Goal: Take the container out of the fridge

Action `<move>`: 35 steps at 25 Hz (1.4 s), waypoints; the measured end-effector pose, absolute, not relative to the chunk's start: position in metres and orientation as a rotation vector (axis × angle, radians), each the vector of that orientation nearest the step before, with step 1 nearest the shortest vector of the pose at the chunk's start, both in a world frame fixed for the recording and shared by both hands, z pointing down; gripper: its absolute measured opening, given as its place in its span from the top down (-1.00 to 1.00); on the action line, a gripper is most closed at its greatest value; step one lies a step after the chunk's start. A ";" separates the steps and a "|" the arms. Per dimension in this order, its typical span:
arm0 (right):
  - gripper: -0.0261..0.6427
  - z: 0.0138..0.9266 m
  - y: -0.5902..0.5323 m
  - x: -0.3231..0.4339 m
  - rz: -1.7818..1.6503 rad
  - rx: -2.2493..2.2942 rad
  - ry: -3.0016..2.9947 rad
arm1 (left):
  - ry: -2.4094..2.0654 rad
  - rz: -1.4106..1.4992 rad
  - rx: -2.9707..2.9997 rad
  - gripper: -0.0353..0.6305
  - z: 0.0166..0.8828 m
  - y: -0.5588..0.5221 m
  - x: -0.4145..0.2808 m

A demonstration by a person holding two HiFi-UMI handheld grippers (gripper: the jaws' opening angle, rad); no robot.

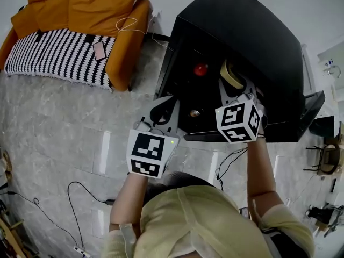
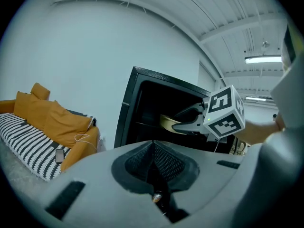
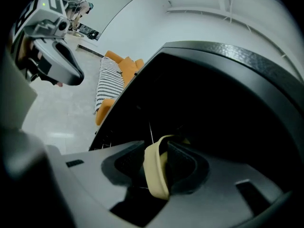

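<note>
The black fridge (image 1: 242,26) stands open on the floor. On an upper shelf inside lies the beige container (image 1: 231,75). My right gripper (image 1: 240,88) reaches into the fridge at it. In the right gripper view the container's rim (image 3: 154,175) stands between the jaws of the right gripper (image 3: 164,148), which are spread wide around it and open. My left gripper (image 1: 161,110) hangs outside, at the fridge's lower left front. In its own view the left gripper (image 2: 153,148) has its pads together with nothing between them. That view also takes in the right gripper (image 2: 183,122) beside the container (image 2: 167,122).
A red round thing (image 1: 200,69) and a can top (image 1: 194,113) sit inside the fridge. The fridge door (image 1: 314,104) hangs open at the right. An orange sofa with a striped blanket (image 1: 59,52) stands at the far left. Cables (image 1: 80,198) trail on the floor.
</note>
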State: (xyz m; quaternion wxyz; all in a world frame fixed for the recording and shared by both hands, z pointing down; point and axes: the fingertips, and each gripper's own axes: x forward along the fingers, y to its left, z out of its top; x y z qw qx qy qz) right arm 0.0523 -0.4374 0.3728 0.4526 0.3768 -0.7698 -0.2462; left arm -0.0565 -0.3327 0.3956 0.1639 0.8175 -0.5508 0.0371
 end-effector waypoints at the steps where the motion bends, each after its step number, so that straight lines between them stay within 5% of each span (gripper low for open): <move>1: 0.51 0.374 -0.438 0.052 -0.606 0.918 -1.893 | -1.570 0.103 2.330 0.82 0.396 -0.333 -0.056; 13: 0.51 0.400 -0.445 0.058 -0.621 0.769 -1.750 | -1.587 0.082 2.304 0.81 0.402 -0.337 -0.059; 23: 0.81 0.410 -0.436 0.052 -0.602 0.722 -1.778 | -1.614 0.077 2.282 0.81 0.404 -0.330 -0.071; 35: 0.82 0.420 -0.396 0.028 -0.574 0.604 -1.846 | -1.619 0.093 2.294 0.81 0.399 -0.307 -0.083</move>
